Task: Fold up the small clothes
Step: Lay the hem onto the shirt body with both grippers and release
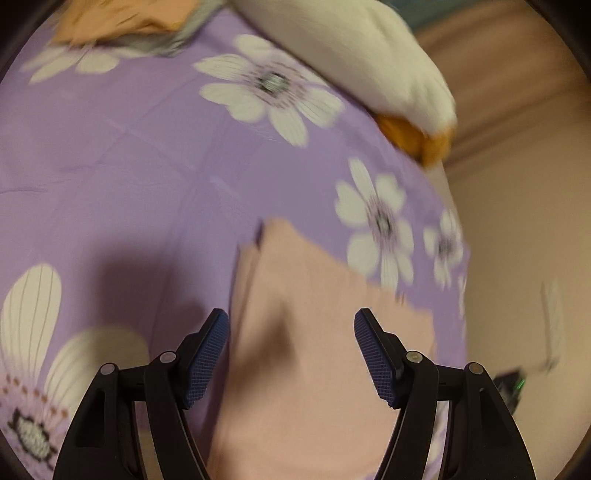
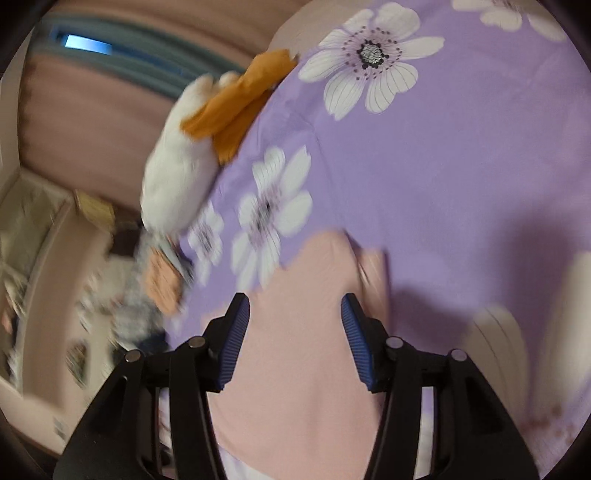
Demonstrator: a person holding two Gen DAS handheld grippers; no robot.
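Pink garment: I see it flat on the flowered purple sheet. Left hand-held gripper: wide open above it, holding nothing. Right hand-held gripper: likewise open and empty. White and orange clothes heaped near sheet's edge.

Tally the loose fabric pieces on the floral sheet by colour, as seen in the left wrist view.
Pink garment: 1
White piece: 1
Orange cloth: 1
Peach cloth: 1
Grey cloth: 1
Total: 5
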